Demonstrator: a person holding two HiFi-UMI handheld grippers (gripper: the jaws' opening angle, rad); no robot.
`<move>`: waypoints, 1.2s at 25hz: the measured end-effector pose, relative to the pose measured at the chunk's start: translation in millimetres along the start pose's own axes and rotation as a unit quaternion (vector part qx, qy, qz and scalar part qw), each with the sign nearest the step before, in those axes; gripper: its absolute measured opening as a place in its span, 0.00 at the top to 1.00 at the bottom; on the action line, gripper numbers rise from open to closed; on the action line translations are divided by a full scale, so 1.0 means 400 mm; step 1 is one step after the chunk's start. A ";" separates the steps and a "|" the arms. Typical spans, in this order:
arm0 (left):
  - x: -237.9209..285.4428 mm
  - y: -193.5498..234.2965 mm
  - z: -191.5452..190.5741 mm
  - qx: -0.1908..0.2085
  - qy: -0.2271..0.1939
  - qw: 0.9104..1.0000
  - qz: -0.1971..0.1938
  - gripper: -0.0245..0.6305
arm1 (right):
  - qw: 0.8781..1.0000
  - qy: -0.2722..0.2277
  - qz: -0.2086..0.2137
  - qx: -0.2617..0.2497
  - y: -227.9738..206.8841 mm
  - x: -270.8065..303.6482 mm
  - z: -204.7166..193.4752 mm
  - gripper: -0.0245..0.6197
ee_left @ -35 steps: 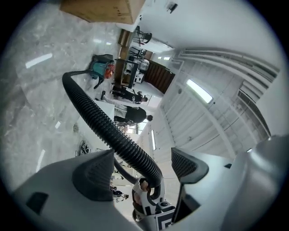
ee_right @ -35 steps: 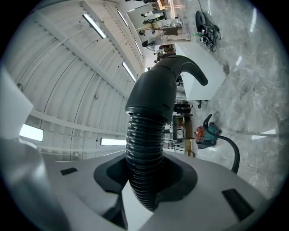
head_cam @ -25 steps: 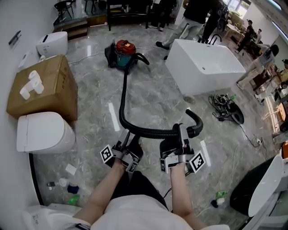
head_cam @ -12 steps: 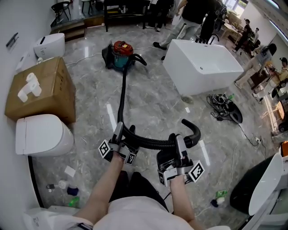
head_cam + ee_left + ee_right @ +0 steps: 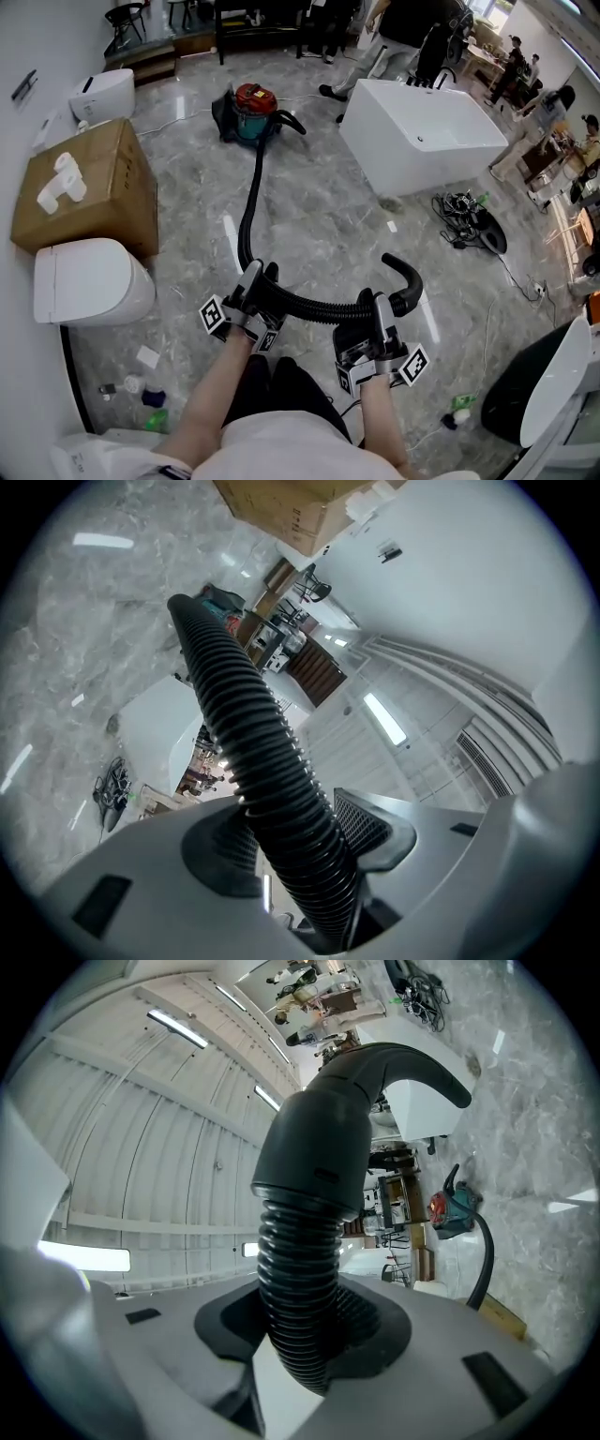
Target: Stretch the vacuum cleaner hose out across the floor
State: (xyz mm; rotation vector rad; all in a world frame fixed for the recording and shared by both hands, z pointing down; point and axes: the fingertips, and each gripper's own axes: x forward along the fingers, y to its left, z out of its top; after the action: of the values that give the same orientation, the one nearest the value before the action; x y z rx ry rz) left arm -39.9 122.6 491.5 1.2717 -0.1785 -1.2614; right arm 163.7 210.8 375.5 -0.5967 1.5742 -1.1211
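A: What runs off the edges?
B: The people (image 5: 403,28) at the top, only partly in frame, and the white fixture (image 5: 562,384) at the right.
A: And what's hidden?
B: The hose (image 5: 314,309), where it passes through the right gripper (image 5: 373,314). The floor scraps (image 5: 141,384) are too small to tell.

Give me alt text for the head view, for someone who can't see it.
A person's left gripper, jaws just closing on it, and right gripper hold a black ribbed vacuum hose above a grey marble floor. The hose curves away to a red-lidded teal canister vacuum.
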 end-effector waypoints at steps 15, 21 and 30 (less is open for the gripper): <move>0.086 -0.187 -0.060 0.142 0.129 0.981 -0.026 0.68 | 0.993 0.025 -0.021 0.114 -0.123 -0.116 -0.062 0.71; 0.128 -0.218 -0.058 0.168 0.127 0.977 -0.036 0.69 | 0.979 0.003 -0.048 0.196 -0.201 -0.148 -0.096 0.71; 0.205 -0.242 -0.052 0.210 0.158 0.964 -0.031 0.70 | 0.963 0.102 -0.082 0.236 -0.254 -0.156 -0.218 0.63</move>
State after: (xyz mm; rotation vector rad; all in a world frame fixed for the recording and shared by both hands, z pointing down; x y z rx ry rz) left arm -51.4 93.1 367.0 1.8387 -0.1827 -1.0853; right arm 84.3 249.5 494.0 -0.2987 1.3714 -1.6631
